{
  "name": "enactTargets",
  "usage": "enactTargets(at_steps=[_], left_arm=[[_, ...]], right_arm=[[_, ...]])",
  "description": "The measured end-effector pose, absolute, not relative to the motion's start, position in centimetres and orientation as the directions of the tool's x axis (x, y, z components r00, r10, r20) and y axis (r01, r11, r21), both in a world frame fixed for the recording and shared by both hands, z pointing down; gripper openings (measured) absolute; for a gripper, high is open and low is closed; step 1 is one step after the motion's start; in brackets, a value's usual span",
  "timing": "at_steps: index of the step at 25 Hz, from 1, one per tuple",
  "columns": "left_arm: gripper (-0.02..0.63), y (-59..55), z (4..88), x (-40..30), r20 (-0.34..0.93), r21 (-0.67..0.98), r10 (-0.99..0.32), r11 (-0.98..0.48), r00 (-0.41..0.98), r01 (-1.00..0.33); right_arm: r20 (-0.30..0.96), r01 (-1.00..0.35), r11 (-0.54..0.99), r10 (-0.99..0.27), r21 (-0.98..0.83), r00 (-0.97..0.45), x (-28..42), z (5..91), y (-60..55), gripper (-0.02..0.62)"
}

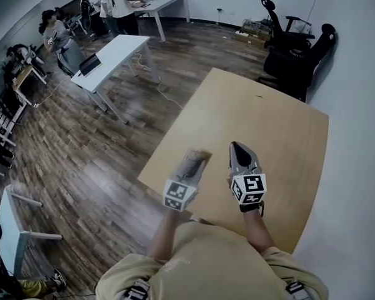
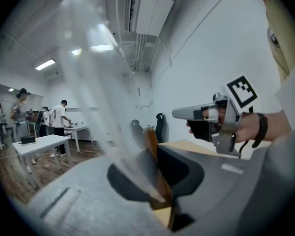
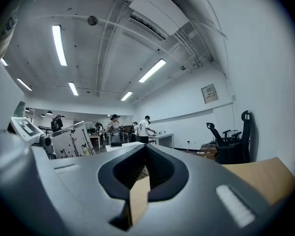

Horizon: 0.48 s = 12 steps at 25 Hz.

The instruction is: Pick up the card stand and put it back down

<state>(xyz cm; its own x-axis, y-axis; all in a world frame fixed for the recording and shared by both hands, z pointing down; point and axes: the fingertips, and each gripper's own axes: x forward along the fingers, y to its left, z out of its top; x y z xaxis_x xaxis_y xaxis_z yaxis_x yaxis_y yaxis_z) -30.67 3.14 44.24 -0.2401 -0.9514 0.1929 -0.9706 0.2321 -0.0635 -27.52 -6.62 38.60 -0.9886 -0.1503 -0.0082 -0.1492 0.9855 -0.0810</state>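
I'm holding the card stand (image 3: 71,141) lifted, pinched in the left gripper (image 2: 155,166); right gripper (image 3: 143,161) closed, empty; putting it down remains.

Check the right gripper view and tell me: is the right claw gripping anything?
No, the right claw is shut, its jaws meeting edge to edge with nothing between them.

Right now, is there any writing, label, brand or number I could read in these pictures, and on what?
No text can be read anywhere.
Left marker cube: black-and-white square pattern, no letters.
Right marker cube: the same.
Wall plaque: too small to read.
Card stand: dark little figures, too small to read.
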Motion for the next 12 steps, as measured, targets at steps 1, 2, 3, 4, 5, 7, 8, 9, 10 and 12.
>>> enactTargets(at_steps=[1,2,3,4,5,7,8,9,10,12], left_arm=[[0.044,3.7,45.0,-31.6,0.205,-0.058,-0.947,0.241,-0.248,-0.969],[0.044,4.2,45.8,-32.6,0.219,-0.053,-0.942,0.248,-0.253,-0.967],[0.044,4.6,46.6,-33.7,0.235,-0.049,-0.938,0.252,-0.256,-0.967],[0.044,5.0,47.4,-34.8,0.250,-0.044,-0.933,0.255,-0.258,-0.966],[0.044,5.5,48.1,-35.9,0.265,-0.036,-0.929,0.258,-0.259,-0.965],[0.044,6.2,49.7,-38.1,0.292,-0.013,-0.919,0.272,-0.264,-0.962],[0.044,6.4,50.5,-39.3,0.303,0.004,-0.915,0.281,-0.267,-0.960],[0.044,6.6,51.4,-40.4,0.313,0.024,-0.911,0.289,-0.267,-0.957],[0.044,6.7,52.4,-41.4,0.323,0.045,-0.909,0.292,-0.263,-0.955],[0.044,7.1,54.1,-43.4,0.349,0.075,-0.905,0.283,-0.241,-0.956]], right_arm=[[-0.008,-0.150,0.986,-0.151,-0.079,-0.988,-28.3,38.8,-6.5,0.005],[-0.008,-0.151,0.985,-0.152,-0.077,-0.988,-29.0,39.1,-6.3,0.005],[-0.004,-0.152,0.985,-0.152,-0.077,-0.988,-29.8,39.4,-6.2,0.005],[0.007,-0.151,0.986,-0.150,-0.078,-0.989,-30.6,39.8,-6.0,0.005],[0.024,-0.148,0.986,-0.147,-0.079,-0.989,-31.4,40.3,-5.8,0.005],[0.065,-0.146,0.986,-0.141,-0.085,-0.988,-33.2,41.6,-5.5,0.005],[0.082,-0.150,0.985,-0.143,-0.086,-0.986,-34.1,42.3,-5.5,0.005],[0.095,-0.161,0.984,-0.153,-0.082,-0.984,-35.0,43.1,-5.6,0.005],[0.103,-0.177,0.981,-0.169,-0.072,-0.980,-35.9,43.7,-5.7,0.005],[0.111,-0.210,0.976,-0.203,-0.055,-0.973,-37.5,44.6,-5.5,0.005]])
